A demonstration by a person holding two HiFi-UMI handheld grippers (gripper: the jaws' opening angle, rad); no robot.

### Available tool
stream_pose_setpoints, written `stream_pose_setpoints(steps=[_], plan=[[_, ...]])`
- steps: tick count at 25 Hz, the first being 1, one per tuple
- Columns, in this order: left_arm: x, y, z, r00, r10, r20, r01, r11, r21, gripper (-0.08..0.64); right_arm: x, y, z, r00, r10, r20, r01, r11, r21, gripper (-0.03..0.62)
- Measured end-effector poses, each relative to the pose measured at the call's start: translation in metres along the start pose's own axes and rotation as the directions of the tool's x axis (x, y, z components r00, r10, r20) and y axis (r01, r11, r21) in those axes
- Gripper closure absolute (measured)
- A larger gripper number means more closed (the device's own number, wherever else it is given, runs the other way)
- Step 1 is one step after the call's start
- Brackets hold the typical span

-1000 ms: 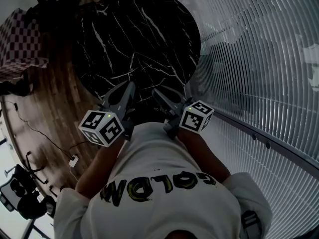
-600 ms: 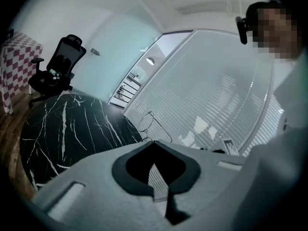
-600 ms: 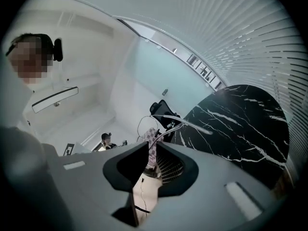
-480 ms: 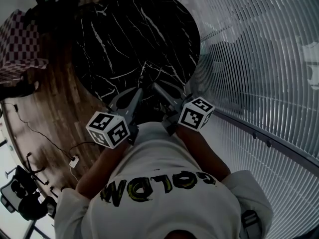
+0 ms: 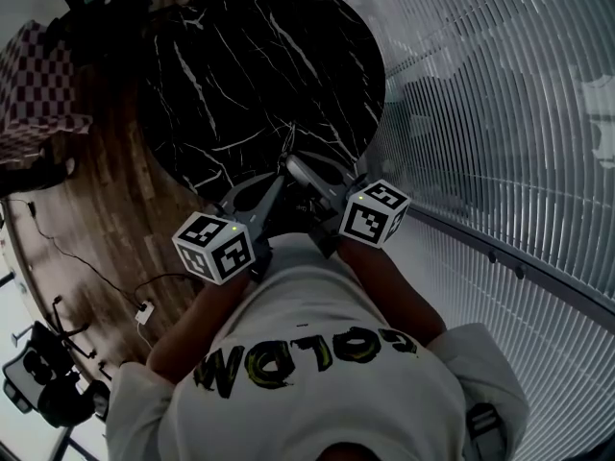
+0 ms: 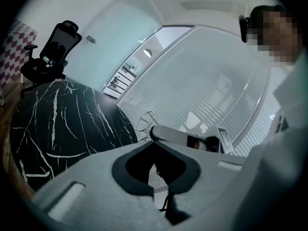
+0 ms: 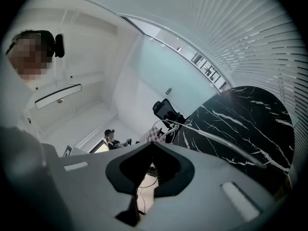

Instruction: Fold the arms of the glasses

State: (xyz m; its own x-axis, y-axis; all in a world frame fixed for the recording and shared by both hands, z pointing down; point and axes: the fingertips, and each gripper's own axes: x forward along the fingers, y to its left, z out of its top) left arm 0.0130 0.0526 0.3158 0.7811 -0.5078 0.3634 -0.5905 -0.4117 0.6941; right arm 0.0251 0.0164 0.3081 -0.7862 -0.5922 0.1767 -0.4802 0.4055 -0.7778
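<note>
Thin wire-framed glasses (image 7: 167,126) hang in the air over the near edge of the round black marble table (image 5: 240,56). My right gripper (image 7: 152,144) is shut on them just below the lenses, and one arm (image 7: 226,147) sticks out straight to the right. In the left gripper view the glasses (image 6: 144,121) show at the tip of the right gripper (image 6: 155,131). My left gripper (image 6: 155,143) is shut with nothing between its jaws, close beside the right one. From the head view both grippers, left (image 5: 281,177) and right (image 5: 292,162), nearly touch at their tips.
A ribbed glass wall (image 5: 500,113) curves along the table's right side. Wooden floor (image 5: 106,209) with a cable lies to the left, a checkered seat (image 5: 43,75) beyond it. A black office chair (image 6: 50,52) stands behind the table. A person (image 7: 109,137) sits far off.
My left gripper has swung right toward the right gripper until their tips almost meet. The right gripper's jaws have closed on the glasses while that hand stayed in place.
</note>
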Motion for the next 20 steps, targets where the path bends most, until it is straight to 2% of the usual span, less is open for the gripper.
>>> stream_pose_setpoints(steps=[4,7,10,13,16,18,20], plan=[[0.002,0.011,0.003,1.000,-0.007,0.004,0.007,0.999,-0.033,0.560,0.010,-0.004,-0.001,1.000,0.003,-0.016,-0.003,1.000,0.000,0.591],[0.004,0.015,0.000,1.000,-0.013,0.020,0.015,0.996,-0.087,0.560,0.007,-0.006,-0.004,1.000,0.000,-0.026,0.000,1.000,-0.020,0.578],[0.001,0.019,0.005,0.999,-0.016,0.040,0.022,0.988,-0.152,0.560,0.000,0.005,0.002,0.999,-0.016,-0.044,0.011,0.995,-0.101,0.566],[0.000,0.022,0.011,0.999,-0.014,0.051,0.023,0.984,-0.178,0.560,-0.013,0.021,0.020,0.999,-0.034,-0.040,0.023,0.970,-0.240,0.565],[-0.001,0.027,0.015,0.998,-0.007,0.058,0.017,0.984,-0.175,0.560,-0.026,0.015,0.047,0.994,-0.110,0.004,0.102,0.912,-0.398,0.565],[-0.004,0.028,0.017,0.998,-0.003,0.065,0.014,0.985,-0.174,0.560,-0.034,-0.002,0.058,0.981,-0.194,0.027,0.181,0.843,-0.506,0.559],[-0.007,0.029,0.019,0.998,-0.002,0.071,0.014,0.984,-0.177,0.560,-0.039,-0.018,0.059,0.962,-0.273,0.020,0.228,0.757,-0.612,0.543]])
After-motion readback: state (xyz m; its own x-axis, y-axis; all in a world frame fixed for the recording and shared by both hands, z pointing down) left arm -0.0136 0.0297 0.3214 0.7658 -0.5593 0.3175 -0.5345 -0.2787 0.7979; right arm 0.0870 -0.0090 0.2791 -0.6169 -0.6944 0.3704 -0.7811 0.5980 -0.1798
